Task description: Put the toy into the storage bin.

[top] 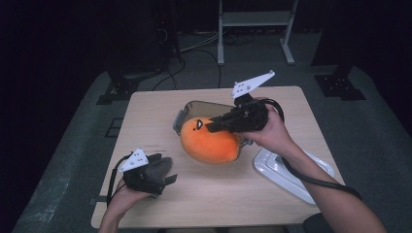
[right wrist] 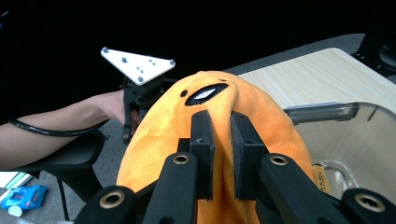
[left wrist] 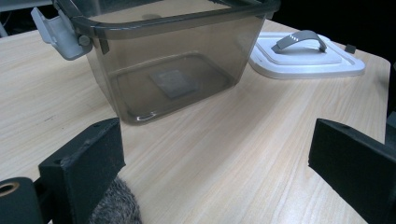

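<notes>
Orange plush toy (top: 210, 141) pinched by raised right gripper (top: 212, 127), angled over container (top: 194, 108)

Front surface (top: 228, 194): open | Bin (left wrist: 177, 60) mouth: blocked by orange plush (top: 211, 141) | Right: white lid (top: 284, 172) obstructs

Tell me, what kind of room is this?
Probably a lab or recording room, not a home: a lone wooden table in a dark room, cables on the grey floor and a metal stand behind.
</notes>
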{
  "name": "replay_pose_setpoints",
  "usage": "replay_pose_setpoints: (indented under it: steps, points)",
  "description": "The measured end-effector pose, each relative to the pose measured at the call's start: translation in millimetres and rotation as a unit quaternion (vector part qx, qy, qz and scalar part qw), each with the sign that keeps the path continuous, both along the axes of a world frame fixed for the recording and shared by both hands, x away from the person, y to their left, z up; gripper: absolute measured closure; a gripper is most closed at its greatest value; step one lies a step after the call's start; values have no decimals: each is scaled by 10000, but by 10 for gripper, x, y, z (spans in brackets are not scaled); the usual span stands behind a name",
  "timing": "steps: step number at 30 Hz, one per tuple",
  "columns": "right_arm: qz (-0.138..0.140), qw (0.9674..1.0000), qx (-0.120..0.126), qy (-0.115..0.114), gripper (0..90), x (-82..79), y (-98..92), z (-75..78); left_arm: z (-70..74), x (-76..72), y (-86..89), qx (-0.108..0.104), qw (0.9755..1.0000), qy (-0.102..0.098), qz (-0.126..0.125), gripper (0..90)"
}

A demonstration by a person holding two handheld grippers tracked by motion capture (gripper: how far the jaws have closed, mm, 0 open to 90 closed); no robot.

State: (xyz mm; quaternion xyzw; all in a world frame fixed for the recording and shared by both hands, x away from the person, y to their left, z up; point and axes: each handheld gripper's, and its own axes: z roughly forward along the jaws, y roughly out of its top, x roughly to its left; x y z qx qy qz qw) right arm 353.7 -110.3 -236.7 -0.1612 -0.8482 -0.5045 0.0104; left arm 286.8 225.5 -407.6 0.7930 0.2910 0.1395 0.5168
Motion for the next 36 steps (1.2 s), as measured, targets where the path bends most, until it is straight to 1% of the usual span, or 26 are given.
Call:
replay_pose_setpoints:
  steps: [5,9,16,20,25,36]
  points:
    - [-124,9999,-109,-32,807,95,20,35,-1,0,-4,1,10000,3,-9,28]
    - [-241,9996,-146,-28,807,189,31,57,-5,0,-2,8,10000,27,-18,28]
    - [-389,9989,-243,-37,806,368,87,44,-2,1,3,-32,10000,-6,-16,28]
    - [-470,9984,-323,-22,806,460,104,21,-3,3,8,-48,10000,1,-17,28]
    - [-551,9978,-360,7,806,559,107,-20,-4,2,5,-53,10000,4,-31,28]
    - [-688,9964,-498,26,806,756,121,-163,-1,2,8,-42,10000,-10,-54,28]
